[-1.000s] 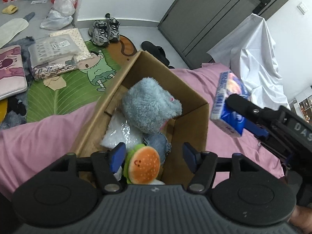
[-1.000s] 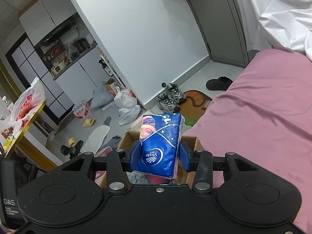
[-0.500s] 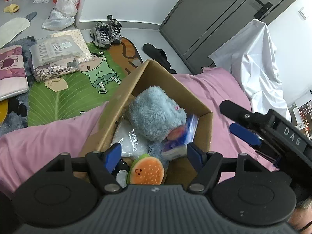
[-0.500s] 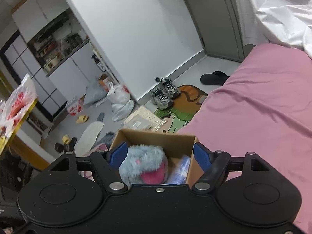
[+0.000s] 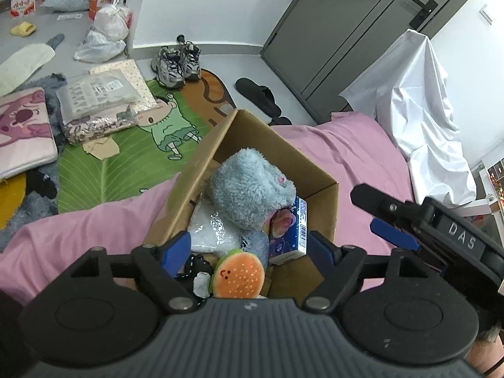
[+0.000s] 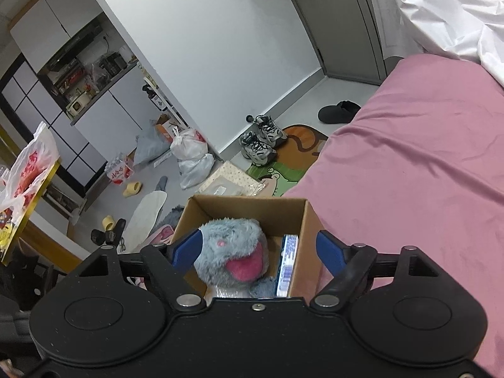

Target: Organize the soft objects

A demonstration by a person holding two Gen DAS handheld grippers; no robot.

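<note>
An open cardboard box [image 5: 261,138] stands on the pink bed. In it lie a grey-blue plush [image 5: 249,189], a blue tissue pack [image 5: 288,236] on edge against the right wall, a clear plastic bag [image 5: 214,233] and a burger plush [image 5: 239,275]. My left gripper [image 5: 249,249] hovers over the box's near end with its jaws opening; the burger plush lies below the gap, untouched. My right gripper [image 6: 260,247] hangs over the box [image 6: 245,204], jaws opening and empty, above the plush [image 6: 230,245] and tissue pack [image 6: 286,261]. In the left wrist view the right gripper [image 5: 365,209] sits right of the box.
The pink bed sheet [image 6: 409,173] spreads to the right. A white sheet [image 5: 419,110] drapes something beyond it. On the floor lie a green cartoon mat [image 5: 104,163], packaged bedding [image 5: 100,104], grey sneakers [image 5: 178,63], a black slipper [image 5: 258,94] and plastic bags [image 5: 107,34].
The right gripper let go of the blue tissue pack, which now stands in the box beside the grey-blue plush. Both grippers' jaws have spread wider. The burger plush rests in the box.
</note>
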